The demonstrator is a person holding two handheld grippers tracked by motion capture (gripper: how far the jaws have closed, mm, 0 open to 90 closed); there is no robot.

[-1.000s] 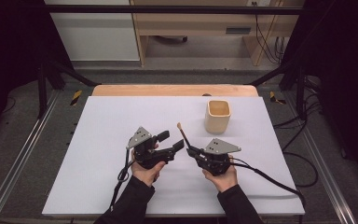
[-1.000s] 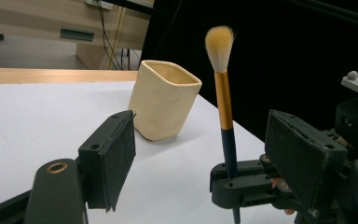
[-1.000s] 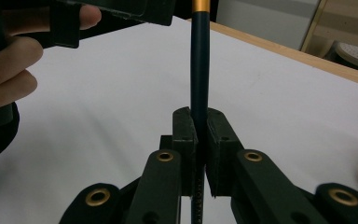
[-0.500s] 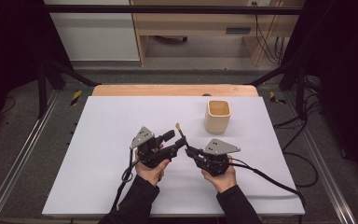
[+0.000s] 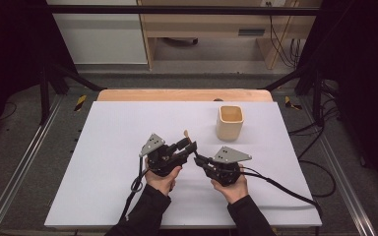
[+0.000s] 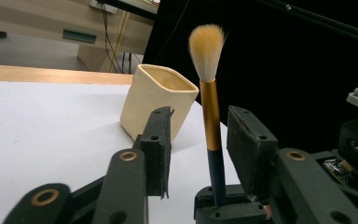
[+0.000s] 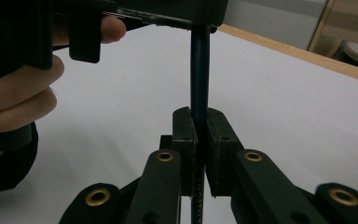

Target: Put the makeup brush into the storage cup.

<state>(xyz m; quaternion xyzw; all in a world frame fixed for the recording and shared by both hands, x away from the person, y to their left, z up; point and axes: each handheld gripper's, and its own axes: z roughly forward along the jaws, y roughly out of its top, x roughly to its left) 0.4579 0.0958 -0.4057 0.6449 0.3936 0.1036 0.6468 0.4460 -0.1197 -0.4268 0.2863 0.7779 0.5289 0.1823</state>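
1. The brush [image 6: 212, 121] is off the table and stands upright between the two grippers, at about the centre of the white mat [image 5: 103, 147] in the high view. Its dark handle is clamped low down in the right gripper [image 7: 198, 135], whose jaws are pressed tight on it.
2. The left gripper [image 5: 189, 146] has just been closing. Its jaws bracket the gold ferrule, but in the left gripper view a gap shows on both sides, so they are narrow and not yet gripping.
3. The cream cup [image 5: 230, 122] sits empty at about 1 o'clock from the grippers, near but apart from them, upright on the mat.
4. Judged from this, the pick-up is done and a hand-over to the left gripper is midway. Left to do: the left jaws must close on the brush, the right must let go, and the brush probably goes into the cup.
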